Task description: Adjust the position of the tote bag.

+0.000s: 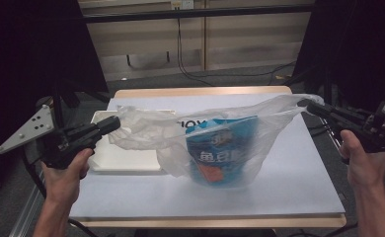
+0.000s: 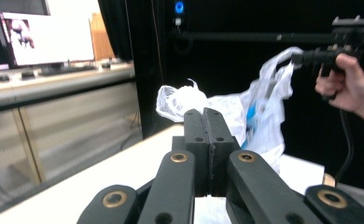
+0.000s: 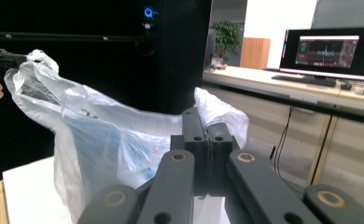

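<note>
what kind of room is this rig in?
Likely a lab or office workspace: black curtains around the table, monitors on a side desk, loose cables on the floor.

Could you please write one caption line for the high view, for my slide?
Two hand-held grippers, left and right, stretch a plastic bag holding a blue package.

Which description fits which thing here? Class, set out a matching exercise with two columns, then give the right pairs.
Things:
1. left gripper
2. right gripper
3. blue packet
4. white tray

Descriptions:
A. lies flat on the table, partly under the bag
B. stands inside the clear plastic bag
C. shut on the bag's handle at the left of the high view
D. shut on the bag's handle at the right of the high view

Pairs: 1-C, 2-D, 3-B, 4-A
</note>
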A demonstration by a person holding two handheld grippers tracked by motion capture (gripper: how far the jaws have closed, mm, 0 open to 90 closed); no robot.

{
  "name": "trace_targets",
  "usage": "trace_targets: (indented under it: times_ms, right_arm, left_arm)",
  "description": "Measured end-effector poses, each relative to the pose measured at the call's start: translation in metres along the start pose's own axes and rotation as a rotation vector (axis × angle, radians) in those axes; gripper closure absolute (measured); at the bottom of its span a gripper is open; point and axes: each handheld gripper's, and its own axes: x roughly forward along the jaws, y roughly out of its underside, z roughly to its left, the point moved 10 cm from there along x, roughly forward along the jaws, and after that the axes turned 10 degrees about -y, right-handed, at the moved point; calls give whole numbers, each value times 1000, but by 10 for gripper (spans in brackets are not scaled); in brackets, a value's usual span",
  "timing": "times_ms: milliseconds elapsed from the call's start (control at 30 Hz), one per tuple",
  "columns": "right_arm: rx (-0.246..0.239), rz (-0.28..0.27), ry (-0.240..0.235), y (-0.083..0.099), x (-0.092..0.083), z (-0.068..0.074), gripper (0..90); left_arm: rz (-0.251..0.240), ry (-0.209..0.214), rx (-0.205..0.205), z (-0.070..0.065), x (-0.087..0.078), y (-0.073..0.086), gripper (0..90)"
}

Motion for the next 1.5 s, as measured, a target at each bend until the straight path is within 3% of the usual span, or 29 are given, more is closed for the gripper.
trace_targets:
  times_ms: [133, 167, 333, 567, 700, 867, 1000, 1067, 1233, 1500]
  right_arm:
    - [6, 50, 20, 13, 2, -6, 898]
    - [11, 57, 17, 16, 4, -7, 898]
    - [27, 119, 11, 31, 12, -10, 898]
    - [53, 177, 27, 50, 17, -17, 897]
    - [62, 217, 31, 64, 18, -19, 898]
    - [82, 238, 23, 75, 21, -21, 898]
    - [83, 263, 24, 84, 21, -21, 898]
    - [91, 300, 26, 96, 22, -21, 898]
    - [110, 329, 25, 111, 24, -21, 898]
    - [127, 377, 25, 135, 23, -20, 898]
  left_arm:
    - [33, -8, -8, 4, 5, 13, 900]
    - [67, -9, 3, 4, 7, 20, 900]
    - [146, -10, 32, 5, 12, 36, 900]
    - [188, -9, 42, 7, 19, 51, 900]
    - [251, -10, 72, 6, 24, 65, 900]
    - [278, -12, 64, 8, 29, 77, 900]
    - [315, -13, 81, 8, 31, 89, 900]
    - [341, -9, 84, 8, 33, 98, 900]
    - [358, -3, 75, 7, 35, 107, 900]
    - [446, 4, 94, 6, 38, 135, 900]
